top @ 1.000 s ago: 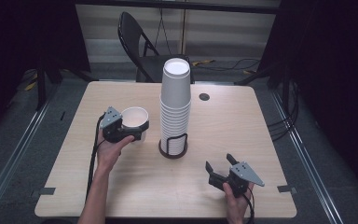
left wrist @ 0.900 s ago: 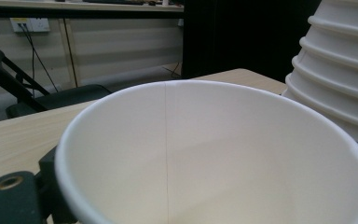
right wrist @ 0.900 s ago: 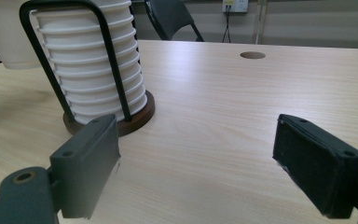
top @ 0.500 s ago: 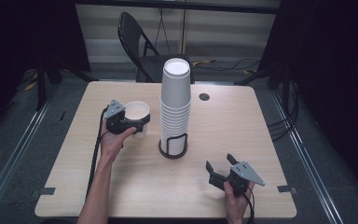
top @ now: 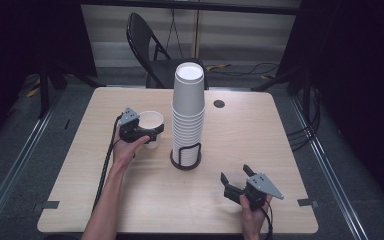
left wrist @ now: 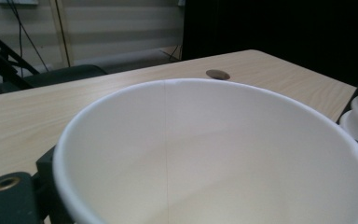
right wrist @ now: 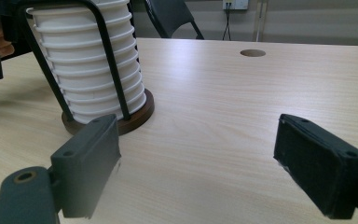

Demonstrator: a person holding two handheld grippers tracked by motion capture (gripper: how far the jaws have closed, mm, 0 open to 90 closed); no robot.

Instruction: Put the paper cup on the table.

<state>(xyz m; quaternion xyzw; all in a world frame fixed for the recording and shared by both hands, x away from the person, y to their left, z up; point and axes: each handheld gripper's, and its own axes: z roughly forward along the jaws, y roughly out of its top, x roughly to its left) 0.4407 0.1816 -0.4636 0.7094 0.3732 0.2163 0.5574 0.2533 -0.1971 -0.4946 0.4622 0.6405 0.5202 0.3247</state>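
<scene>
A white paper cup point(top: 150, 120) stands upright between the jaws of my left gripper point(top: 154, 131), left of the tall stack of white cups point(top: 188, 110) in a black wire holder point(top: 185, 160). The jaws have just been opening a little, and they still sit against the cup's wall. In the left gripper view the cup's open mouth point(left wrist: 214, 154) is right in front of the camera. My right gripper point(top: 236, 174) rests low near the table's front right with its jaws wide open and nothing between them. In the right gripper view, that gripper point(right wrist: 193, 135) faces the stack point(right wrist: 88, 60).
The wooden table point(top: 260, 140) has a round cable hole point(top: 219, 104) behind the stack. A black folding chair point(top: 150, 45) stands beyond the far edge. Cables trail from both grippers towards the person.
My left gripper has carried the cup a little to the right, toward the stack, and slightly lower. The right gripper has stayed where it was.
</scene>
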